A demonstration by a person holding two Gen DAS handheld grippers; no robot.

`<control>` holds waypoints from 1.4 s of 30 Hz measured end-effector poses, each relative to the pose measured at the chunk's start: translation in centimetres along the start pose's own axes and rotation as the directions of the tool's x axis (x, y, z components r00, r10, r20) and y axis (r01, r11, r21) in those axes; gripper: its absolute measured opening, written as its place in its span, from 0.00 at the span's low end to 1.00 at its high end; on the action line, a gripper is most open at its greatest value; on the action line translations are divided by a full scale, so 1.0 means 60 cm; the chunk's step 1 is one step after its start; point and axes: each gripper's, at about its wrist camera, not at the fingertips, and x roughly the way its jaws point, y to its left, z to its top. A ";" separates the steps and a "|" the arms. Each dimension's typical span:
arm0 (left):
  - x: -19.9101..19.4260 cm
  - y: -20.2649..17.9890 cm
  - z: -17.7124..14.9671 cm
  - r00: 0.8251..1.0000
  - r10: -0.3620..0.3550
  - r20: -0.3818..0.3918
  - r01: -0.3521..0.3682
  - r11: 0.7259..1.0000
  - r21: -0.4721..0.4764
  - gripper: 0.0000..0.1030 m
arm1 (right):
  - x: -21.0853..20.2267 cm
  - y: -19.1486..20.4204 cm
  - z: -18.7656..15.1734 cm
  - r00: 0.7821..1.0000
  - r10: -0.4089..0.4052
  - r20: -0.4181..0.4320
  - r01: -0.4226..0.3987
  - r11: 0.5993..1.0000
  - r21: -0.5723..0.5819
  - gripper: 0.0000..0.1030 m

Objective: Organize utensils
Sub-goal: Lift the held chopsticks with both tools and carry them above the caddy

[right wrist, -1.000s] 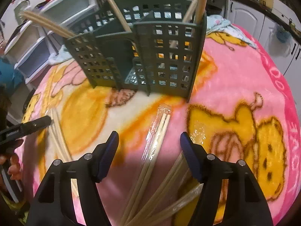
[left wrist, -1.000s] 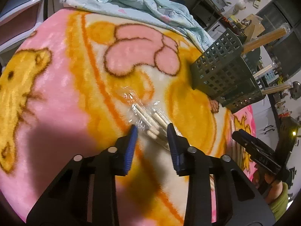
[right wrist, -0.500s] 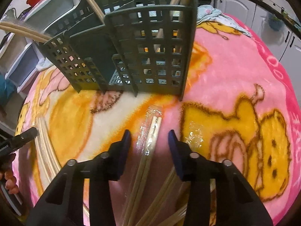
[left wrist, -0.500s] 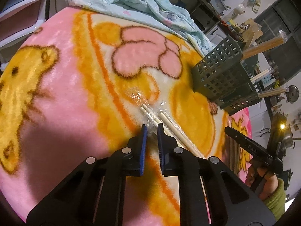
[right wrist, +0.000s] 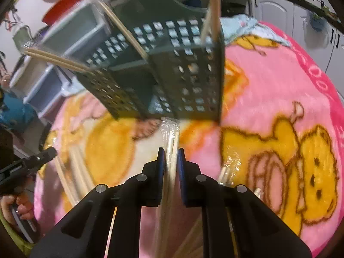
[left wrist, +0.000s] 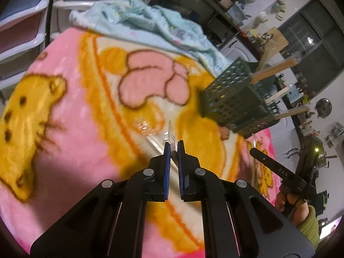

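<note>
**Both Grippers Clamped on Wrapped Chopstick Pairs**

Left gripper (left wrist: pixel 174 145) has its blue ribbed pads drawn nearly together, pinching the crinkled clear film of a wrapped chopstick pair (left wrist: pixel 169 134). The film tip projects just ahead of the fingertips; the pale sticks run back beneath the fingers and are partly hidden and blurred. Below lies a plush fleece blanket (left wrist: pixel 71 111), pink with orange bands and yellow cartoon figures.

Ahead and to the right of the left gripper stands a dark green utensil caddy (left wrist: pixel 234 99), a rigid plastic box with square perforations and stepped compartments. Wooden utensil handles (left wrist: pixel 273 71) lean out of it toward the right. Beyond the blanket's far edge lies a crumpled light-blue cloth (left wrist: pixel 154 25).

Right gripper (right wrist: pixel 171 152) is closed to a narrow gap on a second chopstick pair (right wrist: pixel 171 137), sealed in a glossy transparent sleeve. The sleeve extends straight forward from between the fingers, and its end reaches the base of the caddy (right wrist: pixel 172 71) directly ahead. Pale wooden sticks (right wrist: pixel 56 59) slant out of the caddy's compartments to the left and upward.

More wrapped chopsticks (right wrist: pixel 75 172) lie on the blanket to the left of the right gripper, and another wrapped bundle (right wrist: pixel 230 167) lies just to its right.
</note>
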 end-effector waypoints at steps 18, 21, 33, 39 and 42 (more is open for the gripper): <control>-0.039 -0.151 0.007 0.989 -0.142 0.038 0.131 0.968 0.214 0.03 | -0.147 0.057 0.009 0.974 0.123 0.190 -0.106 0.989 -0.098 0.10; -0.039 -0.172 0.010 0.987 -0.160 0.035 0.147 0.959 0.244 0.03 | -0.168 0.063 0.008 0.969 0.121 0.217 -0.097 0.988 -0.119 0.10; -0.056 -0.262 0.023 0.971 -0.232 0.061 0.195 0.912 0.362 0.03 | -0.217 0.067 0.003 0.953 0.100 0.287 -0.057 0.986 -0.155 0.10; -0.060 -0.303 0.039 0.963 -0.259 0.075 0.208 0.891 0.404 0.03 | -0.258 0.060 0.009 0.934 0.082 0.347 -0.030 0.988 -0.153 0.10; -0.062 -0.326 0.047 0.957 -0.276 0.086 0.213 0.876 0.433 0.03 | -0.284 0.053 0.013 0.918 0.072 0.390 -0.016 0.989 -0.146 0.10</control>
